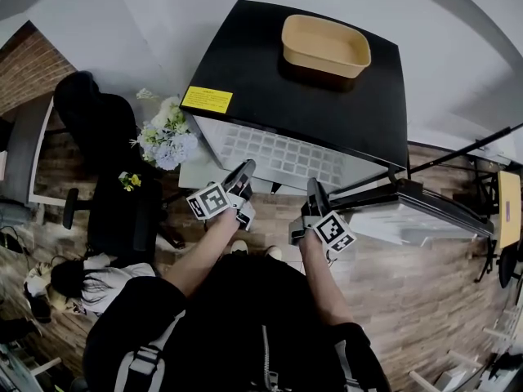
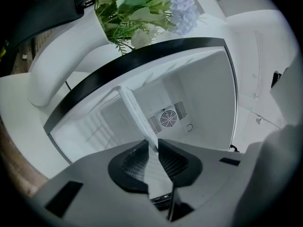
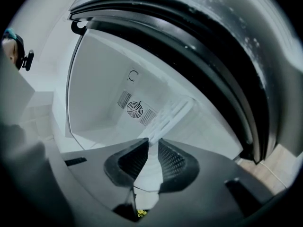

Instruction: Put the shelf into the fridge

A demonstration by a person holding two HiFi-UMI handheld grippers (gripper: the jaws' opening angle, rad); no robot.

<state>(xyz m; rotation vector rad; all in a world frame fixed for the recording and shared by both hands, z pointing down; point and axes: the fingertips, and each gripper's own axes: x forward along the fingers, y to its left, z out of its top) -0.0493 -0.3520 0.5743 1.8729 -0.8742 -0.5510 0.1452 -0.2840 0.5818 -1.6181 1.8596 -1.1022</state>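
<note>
**Both grippers clamped on the shelf at the fridge mouth**

Left gripper [image 2: 152, 145]: the jaws are clenched on the near edge of the white shelf [image 2: 137, 115], the dark ribbed pads [image 2: 135, 162] pressing it from both sides. Over on the right gripper [image 3: 152, 143] it's the same story, jaws pinched down on that same near edge, further along. In the head view the two grippers sit side by side, left and right of the person's midline, each with its marker cube facing up.

The slatted shelf lies roughly level between them. It juts out of the open front of the fridge [image 1: 327, 96], just under the black top, and its far end reaches into the white interior. Both gripper views look straight down the shelf into that cavity, where a round fan grille [image 2: 167, 118] shows on the back wall.

The fridge door [image 1: 425, 207] stands swung open to the right. On the black top rests a tan tub [image 1: 325, 46], and a yellow label [image 1: 207, 99] sits at the front left corner. Left of the fridge there's a bunch of pale flowers [image 1: 167, 137], and beside it a black chair [image 1: 106, 137] on the wooden floor [image 1: 425, 300].
</note>
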